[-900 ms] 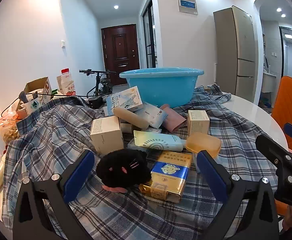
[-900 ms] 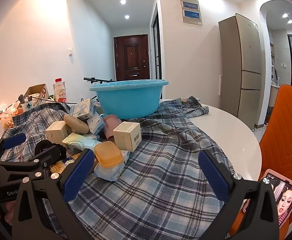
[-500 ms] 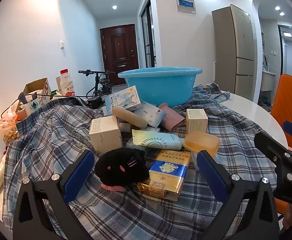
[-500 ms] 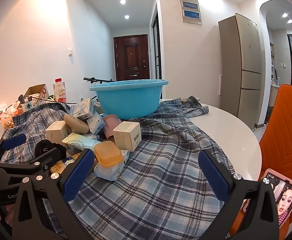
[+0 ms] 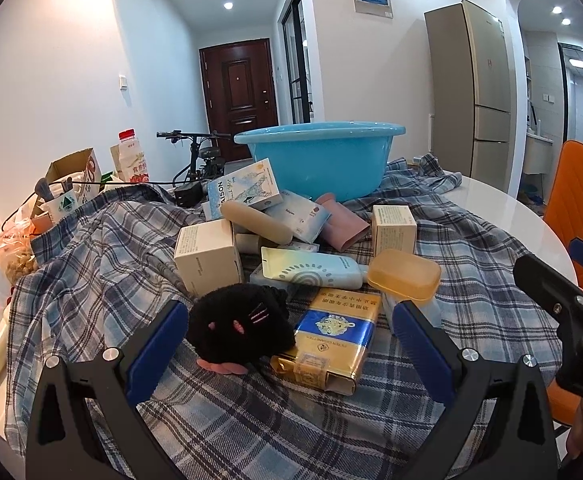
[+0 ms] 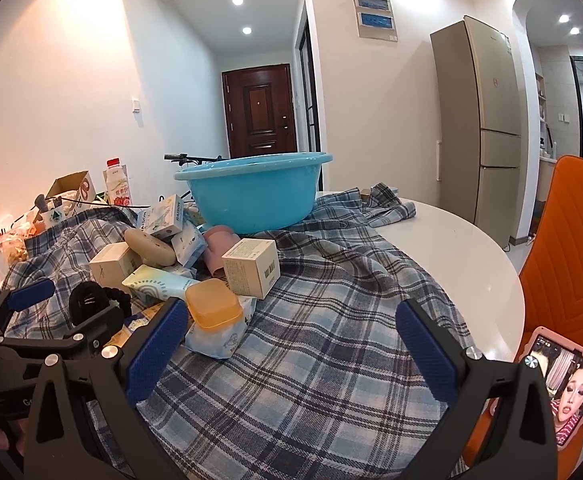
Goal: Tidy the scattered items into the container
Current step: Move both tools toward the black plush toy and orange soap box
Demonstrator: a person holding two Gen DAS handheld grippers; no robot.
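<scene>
A blue plastic basin (image 5: 323, 160) (image 6: 253, 192) stands at the back of the plaid cloth (image 5: 275, 420) (image 6: 311, 360). In front of it lies a heap of items: a black plush toy (image 5: 239, 324), a gold and blue carton (image 5: 331, 344), a pale blue tube (image 5: 311, 268), an orange lidded box (image 5: 405, 274) (image 6: 211, 306), cream boxes (image 5: 209, 254) (image 6: 251, 266) and a pink cup (image 5: 341, 226). My left gripper (image 5: 287, 344) is open, its jaws standing on either side of the plush toy and carton without touching them. My right gripper (image 6: 291, 344) is open over bare cloth, right of the heap.
A round white table (image 6: 451, 248) carries the cloth. Snack bags, a cardboard box (image 5: 73, 178) and a drink bottle (image 5: 129, 156) crowd the left edge. An orange chair (image 6: 567, 248) and a phone in a pink case (image 6: 563, 380) sit at the right.
The left wrist view has crept slightly closer to the plush toy and carton. The right wrist view is nearly unchanged. Both grippers stay open.
</scene>
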